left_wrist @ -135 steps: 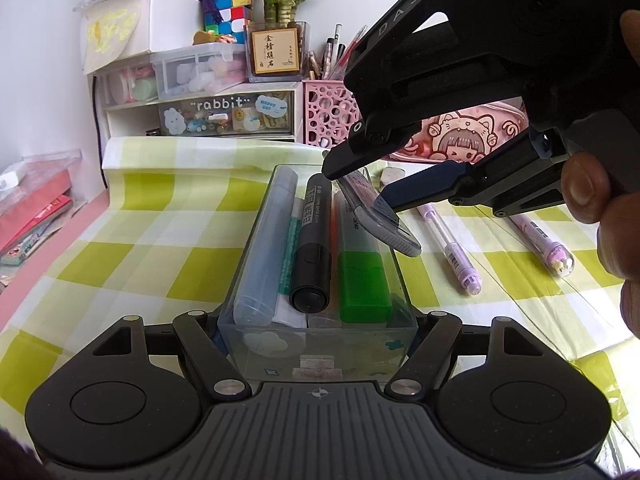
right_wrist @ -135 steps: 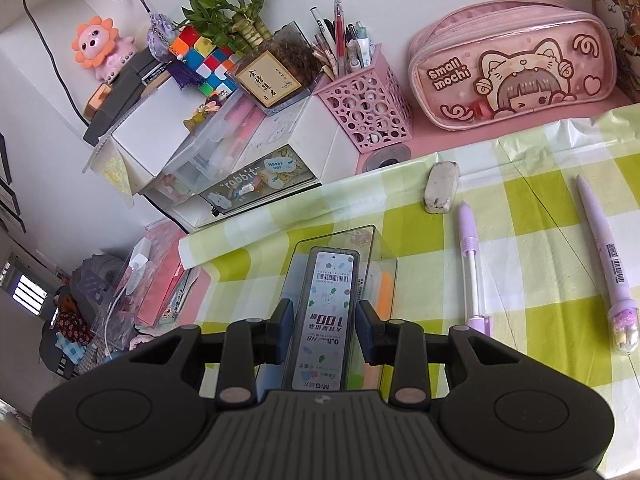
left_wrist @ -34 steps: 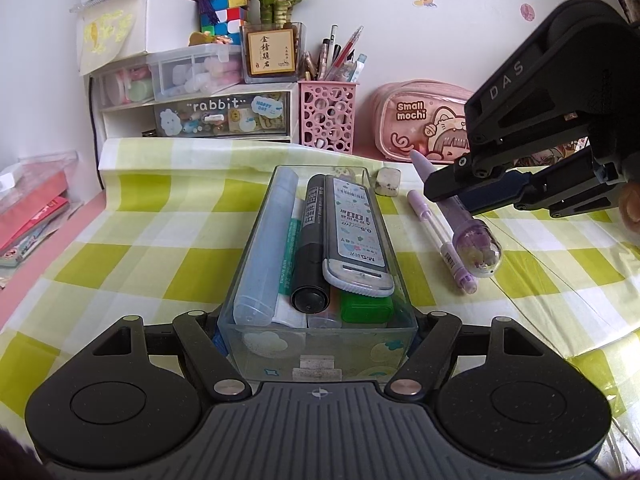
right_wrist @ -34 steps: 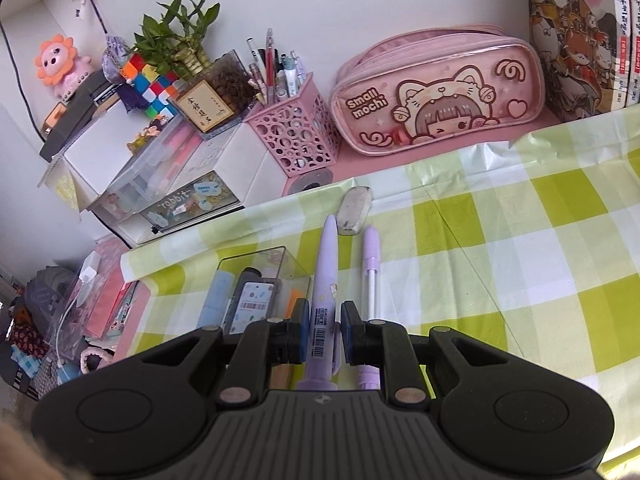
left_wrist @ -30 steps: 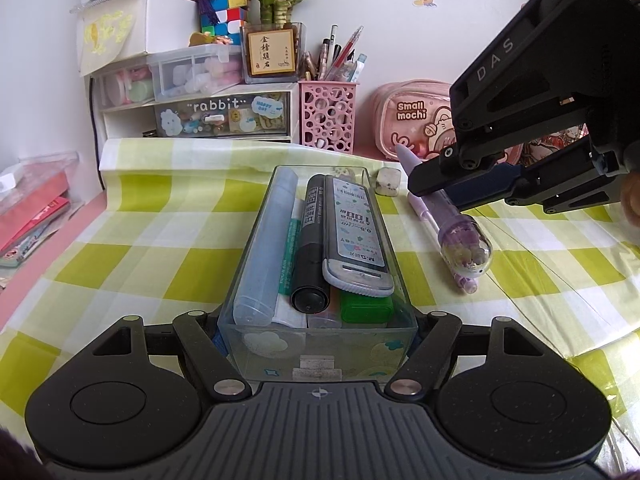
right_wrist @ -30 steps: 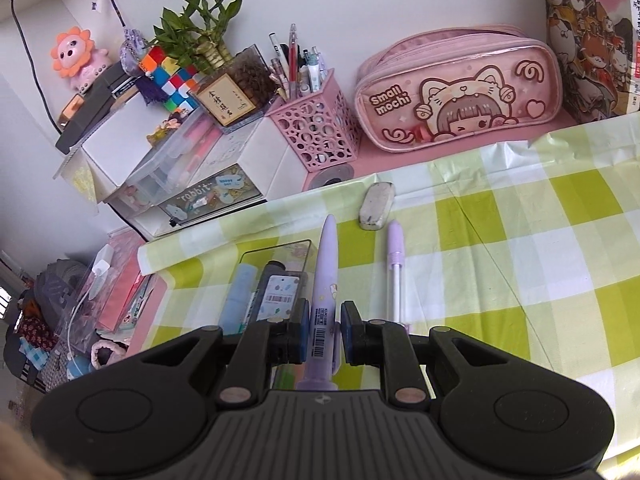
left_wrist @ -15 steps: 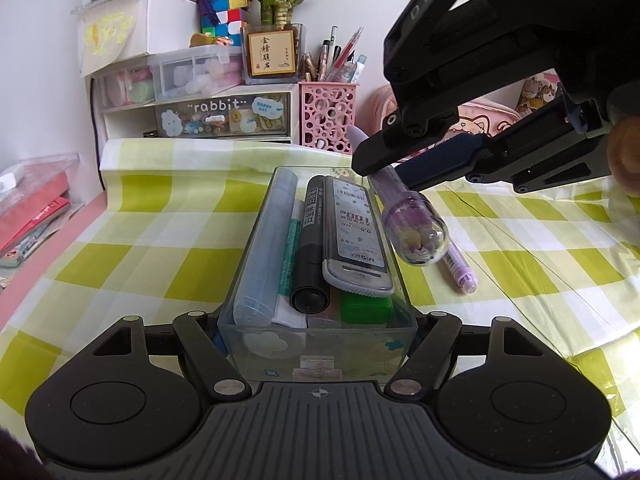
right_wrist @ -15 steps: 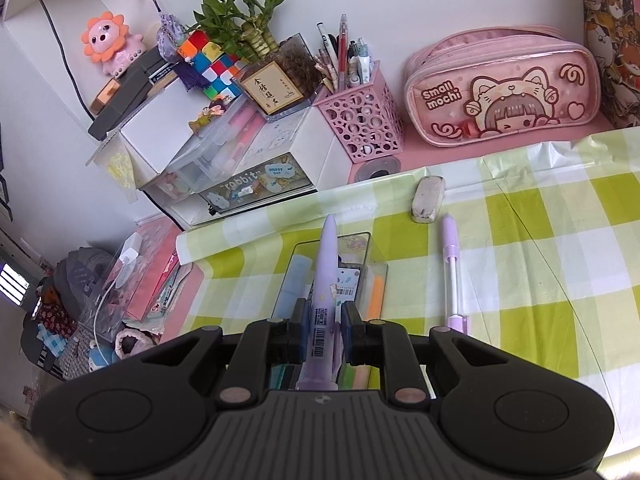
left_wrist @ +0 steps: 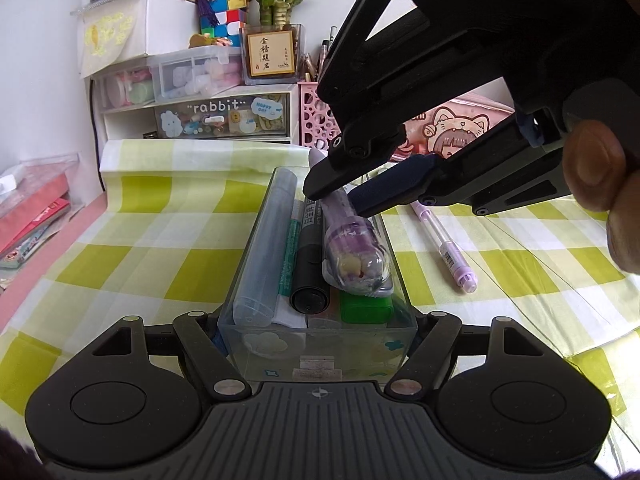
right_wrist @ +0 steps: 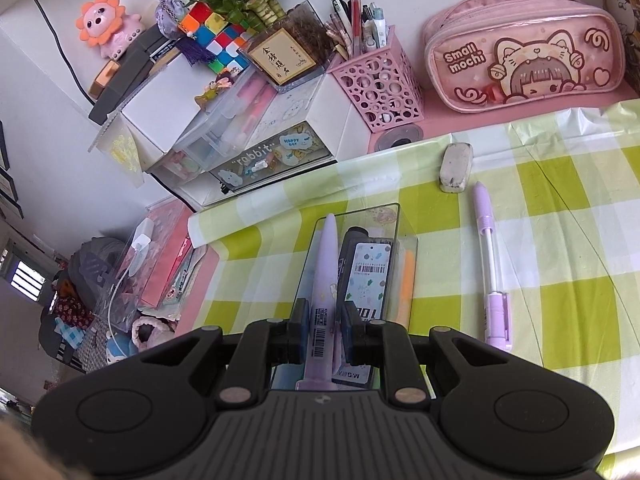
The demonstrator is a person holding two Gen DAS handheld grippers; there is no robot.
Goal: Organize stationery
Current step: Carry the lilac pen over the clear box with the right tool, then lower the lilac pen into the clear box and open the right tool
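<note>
My left gripper is shut on the near end of a clear plastic box that holds a grey-blue tube, a black marker, a green highlighter and a lead-refill case. My right gripper is shut on a purple pen with a clear charm cap. It holds the pen lengthwise over the box, just above the contents. The right gripper fills the upper right of the left wrist view. Whether the pen touches the refill case I cannot tell.
A second purple pen and a white eraser lie on the green checked cloth right of the box. At the back stand a pink pen holder, a pink pencil case and a drawer unit. A person's fingers grip the right tool.
The right gripper has carried the purple pen leftward from beside the box to over it and lowered it onto the contents. The left gripper and the box stayed put.
</note>
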